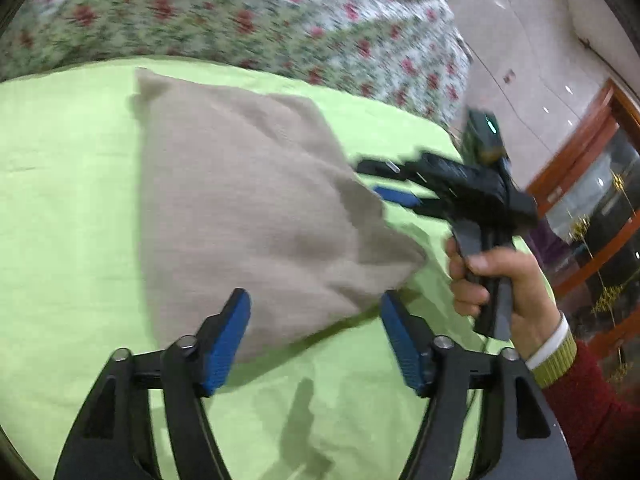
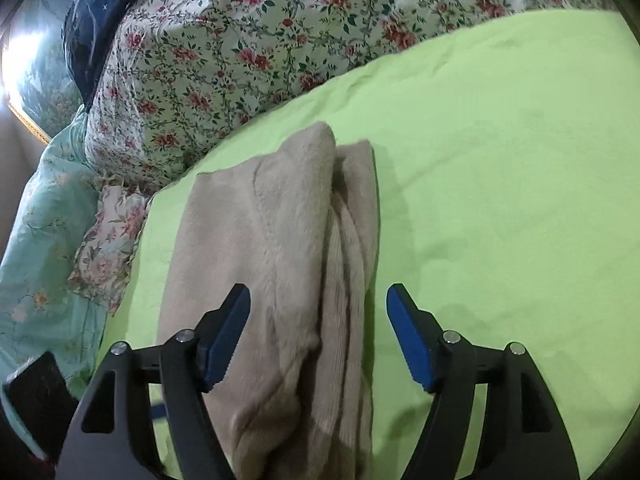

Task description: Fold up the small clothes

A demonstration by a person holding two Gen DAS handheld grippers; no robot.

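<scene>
While both pairs of blue-padded jaws stand wide and grip nothing, the left gripper (image 1: pixel 316 332) hangs over the near corner of the folded beige knitted garment (image 1: pixel 248 204), the right gripper (image 2: pixel 318 336) over its layered edge (image 2: pixel 280 248); it lies on the lime-green sheet (image 2: pixel 500 160), beside a floral quilt (image 2: pixel 240 40).

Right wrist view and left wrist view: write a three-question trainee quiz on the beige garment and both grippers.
1. True or false: the left hand-held gripper is clamped on the folded beige fleece garment.
2. The garment lies on which surface? A) lime-green sheet B) floral quilt C) wooden cabinet
3. Fill in: the hand holding the right hand-held gripper wears a dark ____ sleeve.

Key:
1. False; its blue pads stand apart, no cloth pinched.
2. A, the lime-green sheet.
3. Red, the sleeve.
</scene>
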